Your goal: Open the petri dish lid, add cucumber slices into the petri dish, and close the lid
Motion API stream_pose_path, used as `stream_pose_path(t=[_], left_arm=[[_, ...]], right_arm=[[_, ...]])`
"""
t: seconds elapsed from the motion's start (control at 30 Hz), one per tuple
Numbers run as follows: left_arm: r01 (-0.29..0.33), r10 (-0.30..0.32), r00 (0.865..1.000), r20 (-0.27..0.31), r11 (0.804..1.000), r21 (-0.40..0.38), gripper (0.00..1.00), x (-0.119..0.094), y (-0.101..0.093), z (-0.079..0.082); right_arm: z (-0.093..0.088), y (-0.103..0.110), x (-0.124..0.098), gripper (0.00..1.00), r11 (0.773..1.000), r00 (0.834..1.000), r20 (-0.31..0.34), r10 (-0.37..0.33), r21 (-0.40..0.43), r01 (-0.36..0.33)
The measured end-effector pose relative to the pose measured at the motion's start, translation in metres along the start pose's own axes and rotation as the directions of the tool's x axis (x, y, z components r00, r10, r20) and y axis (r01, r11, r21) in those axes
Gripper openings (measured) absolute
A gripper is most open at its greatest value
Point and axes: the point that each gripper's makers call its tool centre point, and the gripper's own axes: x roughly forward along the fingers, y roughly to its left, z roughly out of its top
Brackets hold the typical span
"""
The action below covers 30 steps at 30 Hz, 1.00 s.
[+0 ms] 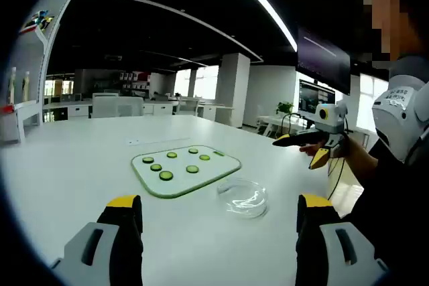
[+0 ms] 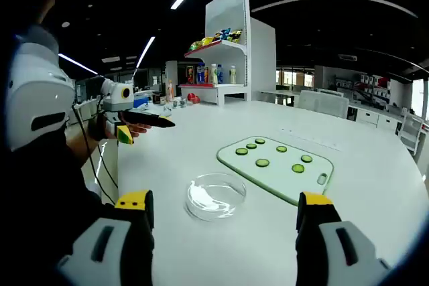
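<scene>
Hovering over the white table [image 1: 60, 165], the left gripper [image 1: 218, 216] has its jaws spread wide and empty; the clear, lidded petri dish [image 1: 242, 197] sits just beyond, nearer the right jaw. The right gripper [image 2: 224, 216] is equally wide, the dish lying ahead between its jaws. Farther on, the cutting board [image 1: 184, 172] runs its long axis left-right, carrying cucumber slices [image 1: 165, 175]. White shelves [image 2: 231, 45] stand beyond the table's far edge.

The left gripper [image 1: 218, 216] and the right gripper [image 2: 224, 212] look alike — grey jaws with yellow tips. The person wears a dark sleeve [image 2: 40, 185] and a white shoulder piece [image 2: 37, 102].
</scene>
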Motion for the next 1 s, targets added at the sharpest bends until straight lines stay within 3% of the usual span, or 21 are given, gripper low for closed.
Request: stream_pose_path(t=[0.2,0.33,0.57,1.0], left_arm=[[0.017,-0.017,1.0,-0.008,1.0,0.002,0.95,0.001,-0.003,-0.003],[0.047,-0.043,0.997,-0.06,0.996,0.079,0.95,0.003,-0.013,-0.013],[0.051,-0.049,0.998,-0.035,0.997,0.064,0.95,0.004,-0.014,-0.007],[0.05,-0.046,0.998,-0.049,0.996,0.075,0.93,0.004,-0.011,-0.009]], right_arm=[[-0.001,0.0,-0.002,0.85,1.0,1.0,0.003,-0.004,0.001,0.004],[-0.003,-0.001,-0.002,0.85,1.0,1.0,0.002,-0.007,0.003,0.007],[-0.004,-0.001,-0.001,0.84,1.0,1.0,0.002,-0.003,0.005,0.003],[-0.007,-0.002,-0.002,0.84,1.0,1.0,-0.006,-0.005,0.008,0.006]])
